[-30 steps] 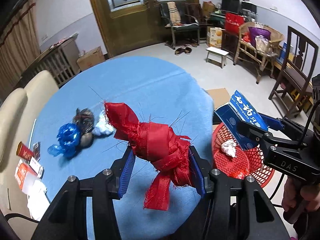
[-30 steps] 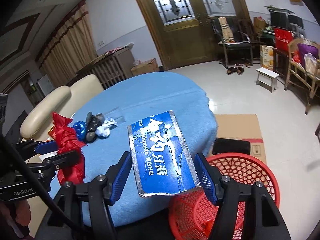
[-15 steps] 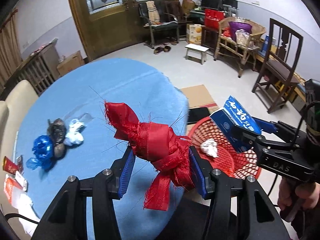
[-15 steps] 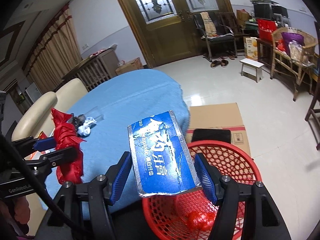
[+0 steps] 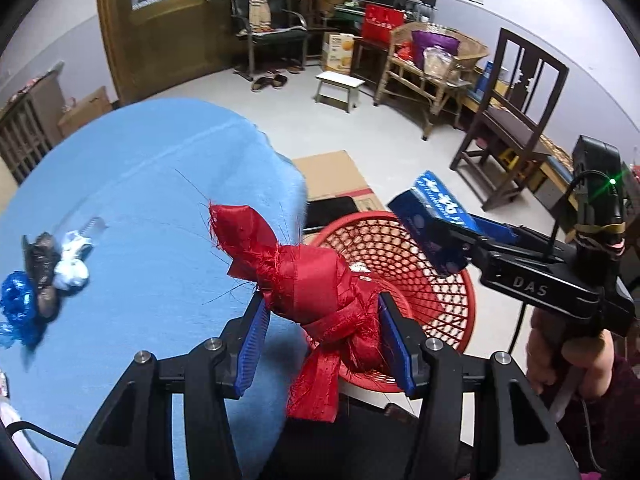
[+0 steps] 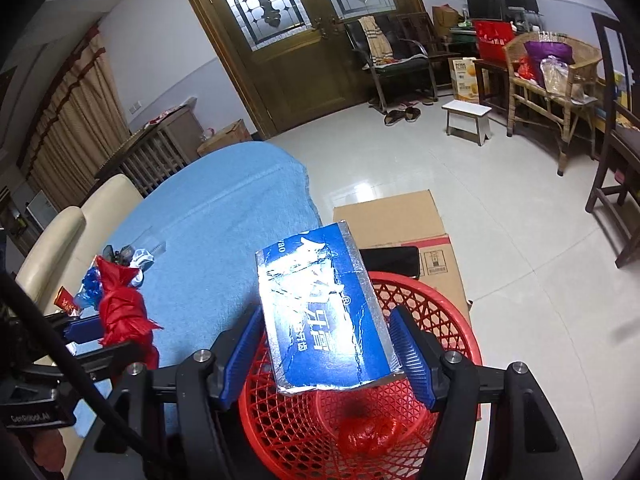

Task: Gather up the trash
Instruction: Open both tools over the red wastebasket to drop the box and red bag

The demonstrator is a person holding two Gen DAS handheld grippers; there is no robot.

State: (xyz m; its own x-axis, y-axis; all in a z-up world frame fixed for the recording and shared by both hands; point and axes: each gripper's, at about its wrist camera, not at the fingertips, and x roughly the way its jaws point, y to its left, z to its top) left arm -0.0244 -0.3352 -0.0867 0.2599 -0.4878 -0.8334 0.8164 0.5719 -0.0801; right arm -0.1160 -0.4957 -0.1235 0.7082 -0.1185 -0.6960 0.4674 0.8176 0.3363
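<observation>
My left gripper [image 5: 324, 336] is shut on a knotted red ribbon [image 5: 316, 284] and holds it at the table's edge, beside the red mesh basket [image 5: 432, 280]. My right gripper [image 6: 332, 344] is shut on a flattened blue toothpaste box [image 6: 324, 312] and holds it over the red mesh basket [image 6: 448, 312] on the floor. In the basket lie a crumpled red wrapper [image 6: 372, 436] and a white scrap [image 5: 356, 268]. The box also shows in the left wrist view [image 5: 436, 216]. The ribbon also shows in the right wrist view [image 6: 120, 304].
On the round blue table [image 5: 140, 184] lies a pile of blue foil, a dark lump and white paper [image 5: 44, 276]. Flat cardboard [image 6: 400, 220] and a black mat [image 5: 330, 212] lie on the floor behind the basket. A dark wooden chair [image 5: 516, 128] stands at the right.
Both grippers have moved right, away from the table middle. The toothpaste box now hangs over the basket and the ribbon has reached the table's edge.
</observation>
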